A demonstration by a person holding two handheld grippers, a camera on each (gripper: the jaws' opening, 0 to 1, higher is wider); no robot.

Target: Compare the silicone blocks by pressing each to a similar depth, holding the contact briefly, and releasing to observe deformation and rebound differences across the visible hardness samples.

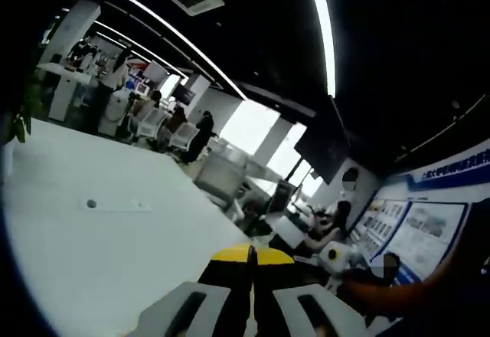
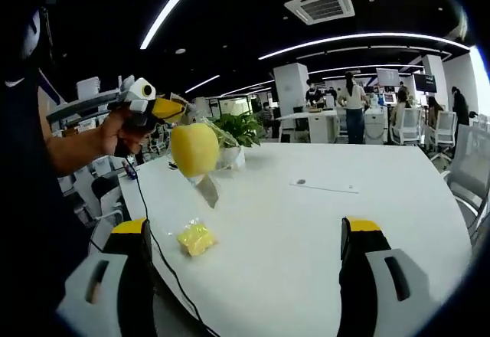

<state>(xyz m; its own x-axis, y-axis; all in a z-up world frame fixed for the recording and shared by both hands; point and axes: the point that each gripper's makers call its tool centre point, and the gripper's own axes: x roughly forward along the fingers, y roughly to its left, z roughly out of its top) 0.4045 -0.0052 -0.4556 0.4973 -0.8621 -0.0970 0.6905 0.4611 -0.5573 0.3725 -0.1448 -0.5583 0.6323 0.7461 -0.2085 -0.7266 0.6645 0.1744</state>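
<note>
In the right gripper view a rounded yellow silicone block [image 2: 194, 148] hangs in the air over the white table [image 2: 306, 237], with a clear wrapper trailing under it. A hand holds my left gripper [image 2: 171, 109] just above it, pinching the wrapper's top. A smaller yellow block in clear wrap [image 2: 196, 239] lies on the table near the front edge. My right gripper [image 2: 245, 228] is open wide, with nothing between its yellow-tipped jaws. In the left gripper view my left gripper [image 1: 251, 254] has its yellow tips pressed together, and the hanging block is hidden below them.
A potted plant [image 2: 239, 129] stands behind the hanging block. A black cable [image 2: 157, 256] runs across the table's near left corner. A round grommet [image 2: 300, 182] sits mid-table. Office chairs [image 2: 458, 165] and desks with people fill the room behind. A person's arm [image 1: 398, 295] shows low on the right.
</note>
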